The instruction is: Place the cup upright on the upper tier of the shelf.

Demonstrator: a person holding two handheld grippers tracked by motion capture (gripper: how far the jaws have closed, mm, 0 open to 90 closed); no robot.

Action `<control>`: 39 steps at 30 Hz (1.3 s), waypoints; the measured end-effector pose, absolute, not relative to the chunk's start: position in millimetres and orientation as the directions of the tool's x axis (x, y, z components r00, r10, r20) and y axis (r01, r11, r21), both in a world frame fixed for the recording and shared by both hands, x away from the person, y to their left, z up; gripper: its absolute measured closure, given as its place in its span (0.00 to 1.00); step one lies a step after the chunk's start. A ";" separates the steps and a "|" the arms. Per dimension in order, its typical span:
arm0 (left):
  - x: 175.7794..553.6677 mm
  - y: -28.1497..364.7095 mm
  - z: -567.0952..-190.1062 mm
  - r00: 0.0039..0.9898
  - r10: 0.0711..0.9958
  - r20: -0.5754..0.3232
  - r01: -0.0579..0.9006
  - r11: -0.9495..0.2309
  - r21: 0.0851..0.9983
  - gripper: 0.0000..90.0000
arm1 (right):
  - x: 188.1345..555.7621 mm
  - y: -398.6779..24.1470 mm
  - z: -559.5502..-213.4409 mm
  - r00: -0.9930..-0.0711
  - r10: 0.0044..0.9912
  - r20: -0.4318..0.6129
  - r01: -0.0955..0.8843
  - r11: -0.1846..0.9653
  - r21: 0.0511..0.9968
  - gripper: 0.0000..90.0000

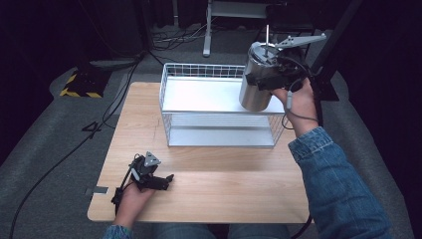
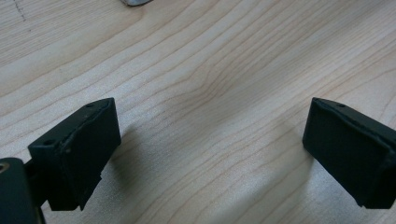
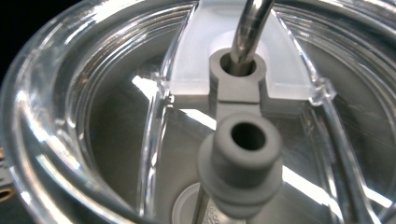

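Two black jaws of the left gripper (image 2: 210, 149) are standing wide apart in the left gripper view, with bare wood grain of the table (image 2: 210, 70) lying between them and nothing caught there. From the high view, that left gripper (image 1: 158, 182) is resting on the near left part of the one light wooden table (image 1: 209, 194), held in the person's left hand (image 1: 133, 196), with one grey three-cornered plate on its top.

One stainless steel tumbler (image 1: 259, 79) is sitting tilted at the far right corner of the one white wire shelf rack (image 1: 219, 107), which is standing on the far half of the table and showing two tiers. One metal straw (image 1: 267, 37) is rising from its top. The right gripper (image 1: 263, 79) is pressing against the tumbler's upper side, carried by the person's right hand (image 1: 301, 102) in a denim sleeve (image 1: 338, 184); how tightly its jaws are closing I cannot tell, since they are hidden against the steel.

Looking through the right gripper view, one clear plastic lid (image 3: 60, 116) is covering the tumbler, with one grey rubber stopper (image 3: 243, 163) standing up near the lens and the straw (image 3: 250, 28) passing through a second grey ring behind it
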State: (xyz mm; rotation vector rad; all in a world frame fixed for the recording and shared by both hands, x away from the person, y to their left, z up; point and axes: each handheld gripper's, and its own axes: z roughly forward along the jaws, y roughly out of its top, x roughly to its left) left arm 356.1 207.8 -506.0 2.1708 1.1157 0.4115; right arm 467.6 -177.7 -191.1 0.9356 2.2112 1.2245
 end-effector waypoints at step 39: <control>356.3 207.7 -505.7 0.589 0.808 -0.020 0.605 -0.424 0.674 0.05 | 535.5 -157.3 -222.2 -0.602 0.798 0.002 0.444 0.332 0.832 0.04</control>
